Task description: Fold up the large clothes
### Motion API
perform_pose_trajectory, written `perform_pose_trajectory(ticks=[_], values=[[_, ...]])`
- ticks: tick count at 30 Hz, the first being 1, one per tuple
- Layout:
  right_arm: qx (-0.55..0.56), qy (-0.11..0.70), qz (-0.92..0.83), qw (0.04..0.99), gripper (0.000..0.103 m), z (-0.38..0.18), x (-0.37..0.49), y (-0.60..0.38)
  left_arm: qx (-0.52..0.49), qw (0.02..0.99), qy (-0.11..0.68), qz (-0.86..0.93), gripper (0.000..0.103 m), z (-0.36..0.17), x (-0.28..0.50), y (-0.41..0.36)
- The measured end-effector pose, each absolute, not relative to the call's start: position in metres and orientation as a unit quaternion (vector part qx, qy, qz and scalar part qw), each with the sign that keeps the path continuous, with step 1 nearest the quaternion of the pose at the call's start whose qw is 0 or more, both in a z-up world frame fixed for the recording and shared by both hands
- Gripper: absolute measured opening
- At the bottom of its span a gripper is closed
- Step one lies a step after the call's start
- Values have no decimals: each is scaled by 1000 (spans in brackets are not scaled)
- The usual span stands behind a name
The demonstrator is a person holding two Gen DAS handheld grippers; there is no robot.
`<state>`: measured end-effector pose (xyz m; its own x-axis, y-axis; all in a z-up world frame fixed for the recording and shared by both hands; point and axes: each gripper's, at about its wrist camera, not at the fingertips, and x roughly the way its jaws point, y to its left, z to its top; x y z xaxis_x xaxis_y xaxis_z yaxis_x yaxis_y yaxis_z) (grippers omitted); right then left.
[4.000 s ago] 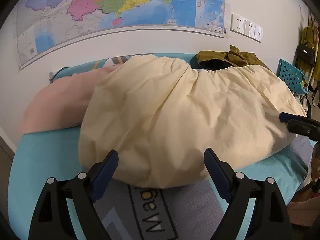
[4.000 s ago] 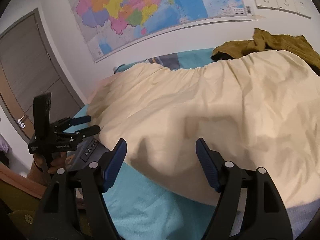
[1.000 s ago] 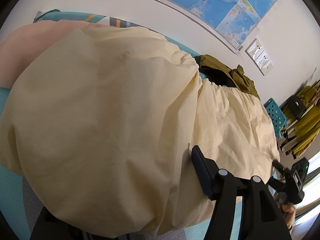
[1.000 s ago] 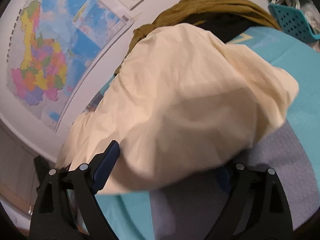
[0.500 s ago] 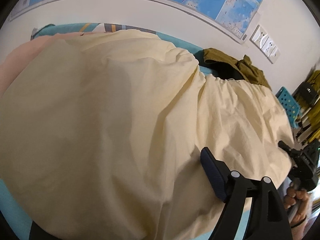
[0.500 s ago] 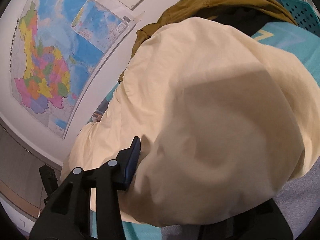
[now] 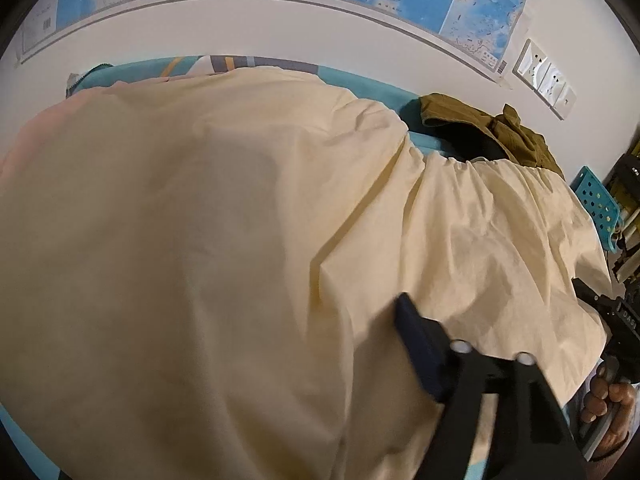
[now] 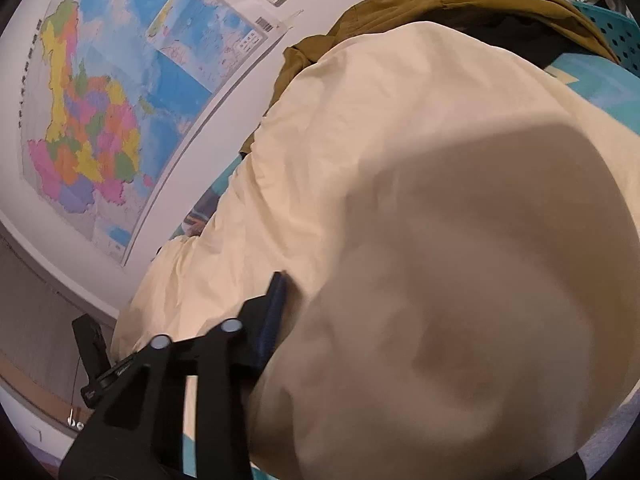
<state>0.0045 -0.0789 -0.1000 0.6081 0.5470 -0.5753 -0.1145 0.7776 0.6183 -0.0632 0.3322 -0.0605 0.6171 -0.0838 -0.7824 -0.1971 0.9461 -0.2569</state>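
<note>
White wall runs behind a turquoise bed, carrying one large map and a row of sockets at two o'clock in the left wrist view. One big cream garment is spread over the bed and fills most of both views. One olive garment lies bunched behind it, at one o'clock. A turquoise perforated basket stands at three o'clock.

Each gripper shows a single blue-padded finger against the cream cloth; the other is buried under fabric. The left gripper and right gripper each look clamped on a fold of the cream garment, with jaws nearly closed.
</note>
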Motion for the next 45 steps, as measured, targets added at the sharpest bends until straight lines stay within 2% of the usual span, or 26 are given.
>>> perform_pose_trajectory(ticks=[2,8,12,14,15,16,17,19,20,22,27,34,36,37,38,40,41,45], values=[[269,393,203,855,23,-96,1,-81,-160,885,437,28,53,-57,-66,333],[274,379,243,850,14,-74,-21,-81,-161,883,440,18,30,-49,-80,338],[282,370,266,845,14,-64,-42,-84,-173,884,435,-13,27,-42,-102,344],[272,387,250,845,19,-70,-44,-85,-182,880,438,-24,30,-46,-110,348],[270,400,244,841,21,-76,-42,-86,-186,877,442,-26,36,-50,-111,351],[272,411,237,837,31,-81,-40,-87,-185,877,443,-26,40,-53,-110,352],[274,420,230,834,41,-87,-37,-87,-185,876,444,-17,51,-55,-109,355],[265,418,221,840,45,-90,-35,-86,-187,876,445,-13,55,-57,-107,357],[264,418,223,840,52,-91,-35,-85,-182,877,445,-8,57,-57,-106,356],[270,416,224,839,59,-93,-31,-83,-175,878,446,-3,61,-58,-102,353],[268,414,216,843,62,-98,-27,-82,-160,881,446,7,70,-60,-93,348],[268,407,210,848,61,-99,-23,-79,-155,882,445,14,72,-61,-87,346],[266,409,209,847,51,-100,-21,-77,-155,882,444,16,71,-61,-86,346],[266,413,214,844,39,-102,-19,-77,-155,883,442,20,71,-61,-85,345],[271,413,217,842,33,-103,-19,-78,-152,883,443,21,68,-61,-84,344],[276,413,225,838,24,-103,-18,-78,-154,883,444,15,57,-59,-83,342],[278,411,228,838,19,-101,-18,-78,-159,881,444,10,48,-58,-83,342],[276,391,255,840,12,-78,-23,-73,-145,891,430,7,25,-45,-87,337]])
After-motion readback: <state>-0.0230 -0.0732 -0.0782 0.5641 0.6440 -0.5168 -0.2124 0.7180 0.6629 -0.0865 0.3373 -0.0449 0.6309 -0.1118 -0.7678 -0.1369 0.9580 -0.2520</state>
